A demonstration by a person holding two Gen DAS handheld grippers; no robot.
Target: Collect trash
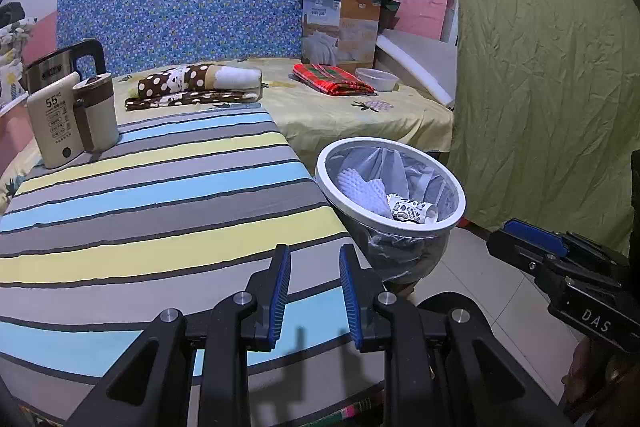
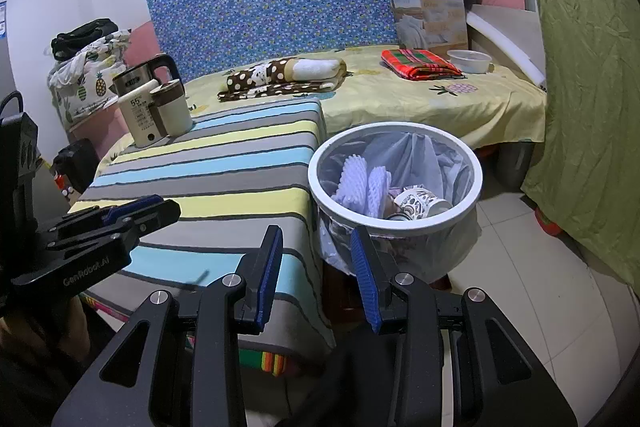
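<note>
A white-rimmed trash bin [image 1: 456, 215] [image 2: 320, 187] with a clear liner stands beside the striped table [image 1: 160, 195] [image 2: 224, 163]. Inside lie white foam fruit nets [image 1: 360, 187] [image 2: 352, 183] and a patterned paper cup [image 1: 412, 211] [image 2: 420, 205]. My left gripper [image 1: 315, 259] is open and empty over the table's near edge, left of the bin; it also shows in the right wrist view [image 2: 160, 207]. My right gripper [image 2: 316, 239] is open and empty, just before the bin's near rim; it also shows in the left wrist view [image 1: 500, 231].
A kettle [image 1: 60, 67] [image 2: 136, 79], a cream device marked 55 [image 1: 56, 123] and a mug [image 1: 98, 111] stand at the table's far left. Behind is a yellow-sheeted bed [image 1: 360, 111] with folded cloths, a box and a bowl [image 1: 378, 79]. A green curtain [image 1: 540, 67] hangs right.
</note>
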